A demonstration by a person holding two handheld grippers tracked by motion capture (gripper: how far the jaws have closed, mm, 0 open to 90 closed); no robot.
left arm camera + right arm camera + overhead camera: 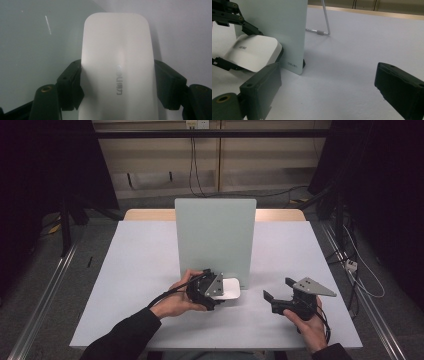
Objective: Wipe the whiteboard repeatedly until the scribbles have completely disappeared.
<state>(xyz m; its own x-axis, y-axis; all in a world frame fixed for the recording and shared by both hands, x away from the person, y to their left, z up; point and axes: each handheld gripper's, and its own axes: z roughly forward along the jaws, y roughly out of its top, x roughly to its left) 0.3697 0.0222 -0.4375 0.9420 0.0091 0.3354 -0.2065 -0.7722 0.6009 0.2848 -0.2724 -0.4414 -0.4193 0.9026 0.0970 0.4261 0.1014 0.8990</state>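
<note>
Left hand-held gripper (222, 292) clamps a white box (117, 65), jaws pressed on both long sides; the box is smooth, matte, flat, with rounded corners and small grey lettering on top, and lies on the counter (140, 270) just beside the foot of the upright pale green panel (215, 235). Right hand-held gripper (277, 290) sits well apart to the right, jaws wide open with nothing between them, low over the counter.

Overhead view; two close tongs-mounted views.
</note>
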